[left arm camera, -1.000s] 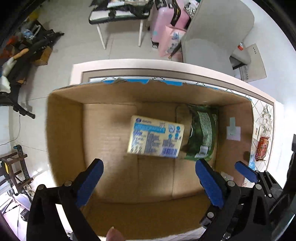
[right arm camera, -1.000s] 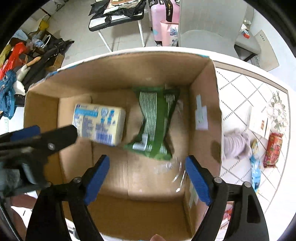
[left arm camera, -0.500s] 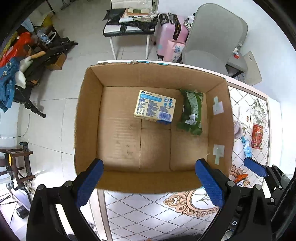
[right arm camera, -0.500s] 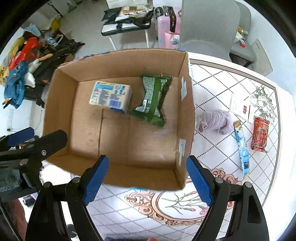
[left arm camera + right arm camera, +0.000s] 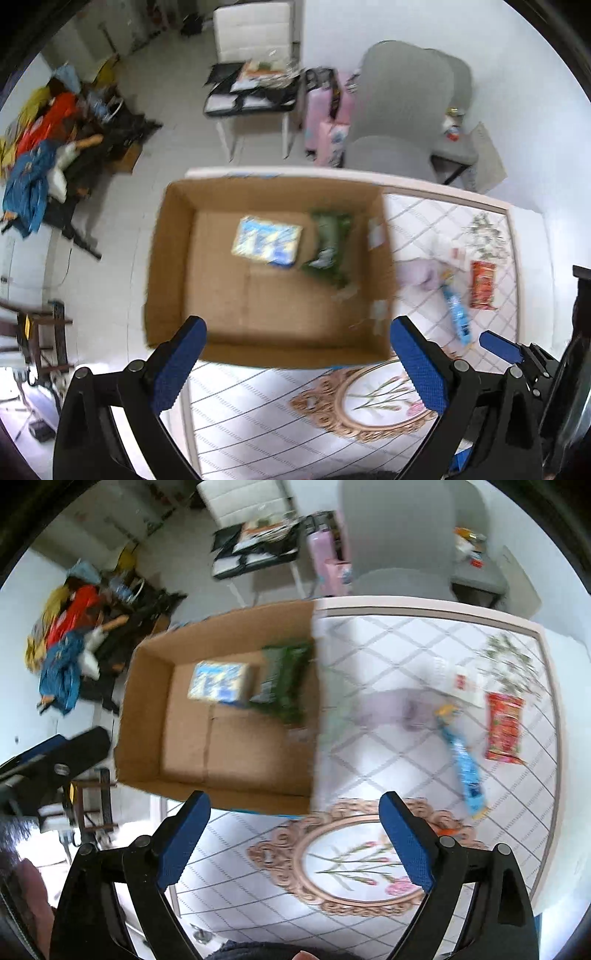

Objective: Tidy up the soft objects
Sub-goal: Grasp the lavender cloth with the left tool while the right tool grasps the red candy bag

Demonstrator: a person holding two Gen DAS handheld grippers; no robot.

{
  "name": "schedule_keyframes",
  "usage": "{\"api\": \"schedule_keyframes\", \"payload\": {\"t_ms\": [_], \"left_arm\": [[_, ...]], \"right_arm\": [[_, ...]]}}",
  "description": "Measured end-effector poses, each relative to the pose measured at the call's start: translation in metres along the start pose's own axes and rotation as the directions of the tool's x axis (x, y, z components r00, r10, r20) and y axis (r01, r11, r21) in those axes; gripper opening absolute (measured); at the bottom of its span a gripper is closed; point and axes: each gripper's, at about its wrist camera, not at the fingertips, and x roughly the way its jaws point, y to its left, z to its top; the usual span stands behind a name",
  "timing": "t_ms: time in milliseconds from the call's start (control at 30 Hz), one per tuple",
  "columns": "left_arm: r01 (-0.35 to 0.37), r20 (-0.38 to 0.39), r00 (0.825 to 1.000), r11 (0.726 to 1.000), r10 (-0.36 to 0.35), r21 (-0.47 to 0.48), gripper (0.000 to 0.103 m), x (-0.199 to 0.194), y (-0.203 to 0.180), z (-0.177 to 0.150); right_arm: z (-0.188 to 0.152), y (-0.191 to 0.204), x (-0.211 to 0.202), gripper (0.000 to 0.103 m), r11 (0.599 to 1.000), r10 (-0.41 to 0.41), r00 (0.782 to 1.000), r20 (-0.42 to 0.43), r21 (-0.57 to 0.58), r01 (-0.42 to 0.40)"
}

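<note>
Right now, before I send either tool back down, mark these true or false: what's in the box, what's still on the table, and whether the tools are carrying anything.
1. The cardboard box holds a yellow-and-blue pack and a green bag. True.
2. The red snack packet lies inside the box. False: it lies on the table, outside the box.
3. A purple soft item sits on the table between the box and the blue packet. True.
4. The left tool grips the green bag. False: its jaws are open with nothing between them.
5. The right tool is carrying nothing. True: its jaws are opening, empty.
</note>
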Motion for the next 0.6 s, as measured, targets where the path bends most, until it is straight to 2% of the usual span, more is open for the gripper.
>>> {"api": "schedule_keyframes", "payload": {"t_ms": [100, 233, 433, 533, 600], "left_arm": [[0.050, -0.028, 0.998, 0.997, -0.048, 0.054, 0.102, 0.009, -0.049, 0.005], [0.124, -0.133, 0.985, 0.986, -0.109, 0.114, 0.102, 0.053, -0.122, 0.012], [0.140, -0.291, 0.951, 0.984, -0.102, 0.113, 0.102, 0.138, -0.194, 0.031], [0.096, -0.351, 0.935, 0.990, -0.055, 0.100, 0.102, 0.183, -0.212, 0.042], [0.052, -0.389, 0.921, 0.988, 0.008, 0.143, 0.102, 0.209, -0.221, 0.045]], "right_arm": [[0.001, -0.068, -0.017, 0.094, 0.996, -0.032, 0.999, 0.012, 0.083, 0.031], [0.004, -0.151, -0.021, 0.094, 0.981, -0.097, 0.995, 0.001, 0.171, 0.096], [0.019, -0.259, 0.015, 0.094, 0.945, -0.144, 0.986, -0.080, 0.286, 0.161], [0.028, -0.283, 0.042, 0.094, 0.943, -0.136, 0.983, -0.126, 0.288, 0.167], [0.036, -0.294, 0.057, 0.094, 0.950, -0.124, 0.981, -0.151, 0.268, 0.162]]}}
